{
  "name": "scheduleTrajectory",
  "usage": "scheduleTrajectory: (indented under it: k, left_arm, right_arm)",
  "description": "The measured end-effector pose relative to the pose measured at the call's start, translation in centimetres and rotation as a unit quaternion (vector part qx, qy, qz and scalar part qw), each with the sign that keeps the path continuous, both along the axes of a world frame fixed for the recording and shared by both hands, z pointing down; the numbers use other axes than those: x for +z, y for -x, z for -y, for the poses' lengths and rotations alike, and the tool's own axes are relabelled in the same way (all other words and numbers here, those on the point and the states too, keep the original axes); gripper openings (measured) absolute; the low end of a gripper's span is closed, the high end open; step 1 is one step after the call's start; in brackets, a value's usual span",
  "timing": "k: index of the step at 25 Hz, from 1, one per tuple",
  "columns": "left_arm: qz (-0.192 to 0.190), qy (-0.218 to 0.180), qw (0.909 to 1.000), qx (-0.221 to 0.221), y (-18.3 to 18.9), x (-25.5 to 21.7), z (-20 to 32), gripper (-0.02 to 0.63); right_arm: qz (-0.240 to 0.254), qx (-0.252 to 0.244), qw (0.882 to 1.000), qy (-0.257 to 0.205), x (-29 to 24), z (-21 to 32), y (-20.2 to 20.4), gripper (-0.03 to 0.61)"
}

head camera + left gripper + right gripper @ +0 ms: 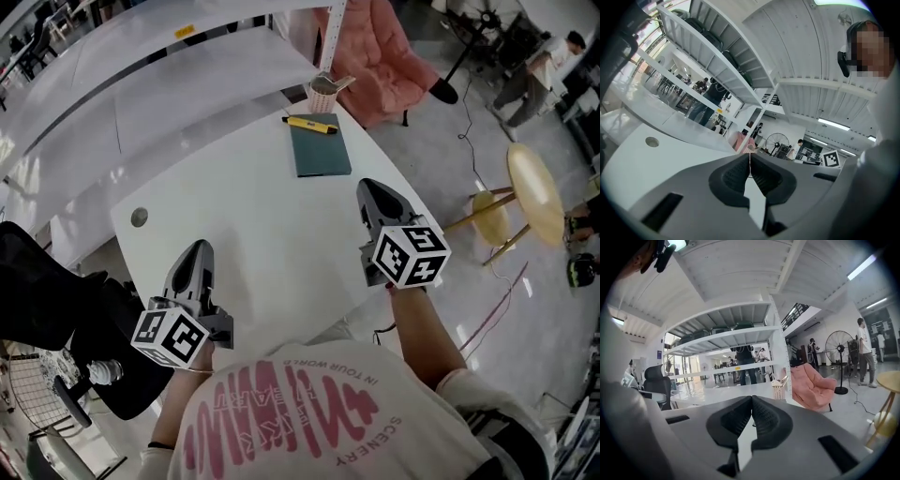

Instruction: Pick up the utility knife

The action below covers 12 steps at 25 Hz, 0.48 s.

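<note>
While the white surface is spreading wide before the person, a dark green mat is lying toward its far end. The left claw and right claw are hovering over the near part, each pressing its jaws together on nothing. The yellow utility knife is resting along the mat's far edge, its long axis running crosswise to the way the claws are pointing. It is lying ahead and slightly left of the right claw, the nearer one.
</note>
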<state>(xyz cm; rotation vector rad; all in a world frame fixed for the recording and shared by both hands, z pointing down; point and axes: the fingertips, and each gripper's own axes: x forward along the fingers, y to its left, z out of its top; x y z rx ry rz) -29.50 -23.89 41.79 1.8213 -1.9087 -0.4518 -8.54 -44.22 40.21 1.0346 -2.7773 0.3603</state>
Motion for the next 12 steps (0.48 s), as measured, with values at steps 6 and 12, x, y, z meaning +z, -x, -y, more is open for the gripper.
scheduleTrajectory:
  k: [6,12]
  left_arm:
    - [0.0,0.021,0.9992,-0.035,-0.6,1.1,3.7,0.026]
    - [-0.012,0.034,0.9966,-0.074,-2.1,1.9,8.5,0.026]
  right_arm:
    - [-0.01,-0.034,0.999,0.03,2.8,5.5,0.9,0.015]
    - [-0.026,-0.088,0.994,0.059,4.9,11.8,2.1,0.015]
